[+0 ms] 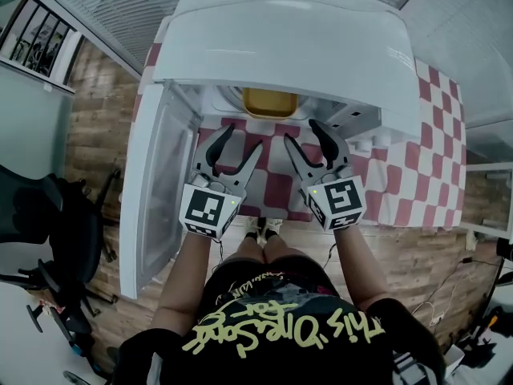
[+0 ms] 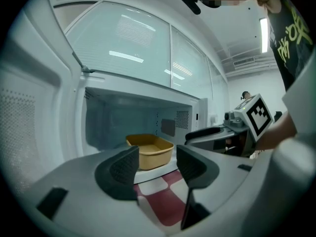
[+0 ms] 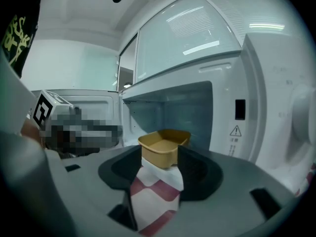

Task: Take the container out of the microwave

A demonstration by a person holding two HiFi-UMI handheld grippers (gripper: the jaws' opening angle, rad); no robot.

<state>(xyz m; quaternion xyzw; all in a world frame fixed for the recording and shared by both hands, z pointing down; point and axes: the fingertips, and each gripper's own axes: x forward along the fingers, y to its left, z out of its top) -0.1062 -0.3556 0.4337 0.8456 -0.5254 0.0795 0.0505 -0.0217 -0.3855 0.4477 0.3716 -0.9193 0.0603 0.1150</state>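
Head view, near to far. The left gripper and right gripper are held side by side above a red-and-white checked cloth, both pointing into the microwave. The jaws of each stand wide apart and released. Each gripper view shows only cloth and the cavity beyond between them, and no pad touches anything. The microwave door is swung fully open at the left. The yellow container, a shallow open tub with rounded corners, rests on the cavity floor, clear of both grippers. Seen from the left gripper view, its interior shows only bare yellow walls and base.
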